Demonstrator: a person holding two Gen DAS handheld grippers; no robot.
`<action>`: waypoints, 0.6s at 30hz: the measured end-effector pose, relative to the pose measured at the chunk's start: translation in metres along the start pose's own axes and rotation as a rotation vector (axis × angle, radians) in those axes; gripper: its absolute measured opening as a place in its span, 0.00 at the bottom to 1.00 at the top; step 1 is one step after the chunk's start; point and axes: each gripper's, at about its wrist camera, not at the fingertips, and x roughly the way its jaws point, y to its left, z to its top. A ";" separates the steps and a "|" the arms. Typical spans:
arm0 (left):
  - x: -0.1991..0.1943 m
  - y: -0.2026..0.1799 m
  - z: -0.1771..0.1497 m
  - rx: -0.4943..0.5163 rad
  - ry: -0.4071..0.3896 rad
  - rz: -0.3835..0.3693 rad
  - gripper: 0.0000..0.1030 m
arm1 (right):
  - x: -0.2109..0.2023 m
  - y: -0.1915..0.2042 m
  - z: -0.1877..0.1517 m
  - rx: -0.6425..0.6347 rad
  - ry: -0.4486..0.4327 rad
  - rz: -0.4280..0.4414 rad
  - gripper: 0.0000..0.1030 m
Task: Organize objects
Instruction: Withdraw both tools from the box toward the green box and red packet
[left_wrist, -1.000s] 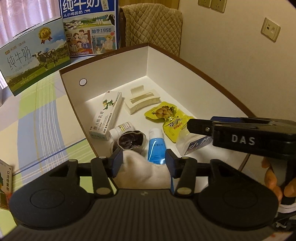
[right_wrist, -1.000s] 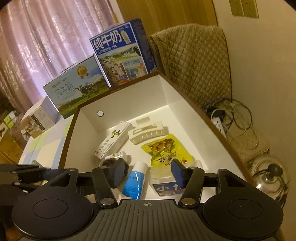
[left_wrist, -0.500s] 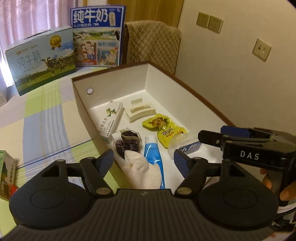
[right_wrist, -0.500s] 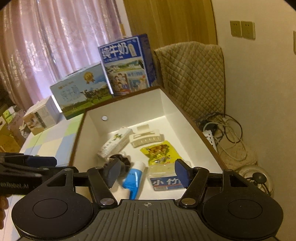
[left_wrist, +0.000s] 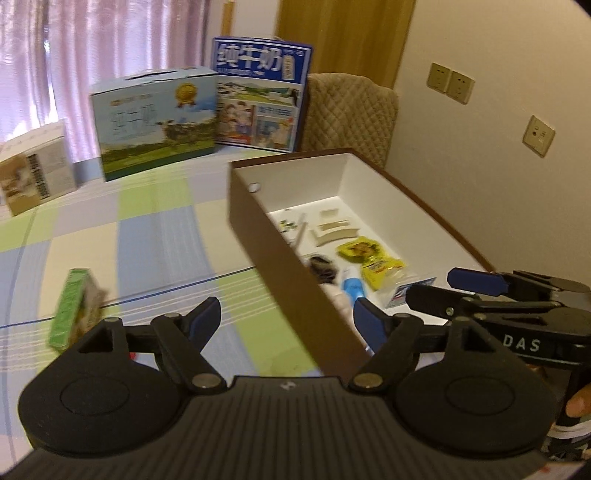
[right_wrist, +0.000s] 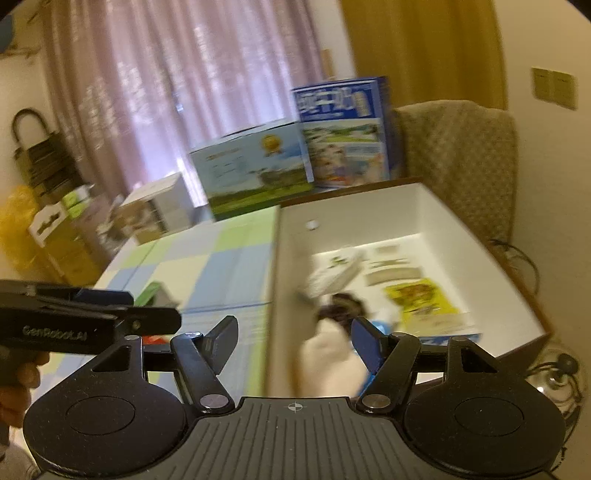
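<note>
A brown box with a white inside (left_wrist: 258, 221) (right_wrist: 461, 206) stands on the table. It holds a white medicine carton (right_wrist: 332, 275), a cream hair clip (left_wrist: 334, 232), a yellow snack packet (left_wrist: 369, 258), a blue tube (left_wrist: 352, 286), a dark round item (left_wrist: 323, 266) and a white cloth (right_wrist: 328, 362). A small green carton (left_wrist: 75, 306) lies on the tablecloth left of the box. My left gripper (left_wrist: 286, 321) is open and empty above the box's near left wall. My right gripper (right_wrist: 293, 341) is open and empty over the same wall.
Two milk cartons (left_wrist: 155, 122) (left_wrist: 258, 107) stand at the table's far edge, with a smaller box (left_wrist: 33, 173) to their left. A quilted chair back (left_wrist: 351, 114) stands behind the box. Cables and a power strip (right_wrist: 554, 365) lie on the floor at right.
My left gripper let go of the white cloth, opened wide and drew back leftward. My right gripper also opened wider and swung left. The green carton came into view.
</note>
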 end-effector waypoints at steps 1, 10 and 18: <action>-0.004 0.005 -0.003 -0.002 -0.002 0.012 0.74 | 0.003 0.006 -0.002 -0.008 0.005 0.010 0.63; -0.029 0.055 -0.036 -0.076 0.015 0.098 0.76 | 0.031 0.059 -0.027 -0.063 0.081 0.128 0.64; -0.042 0.095 -0.066 -0.147 0.046 0.162 0.76 | 0.055 0.087 -0.042 -0.107 0.141 0.168 0.64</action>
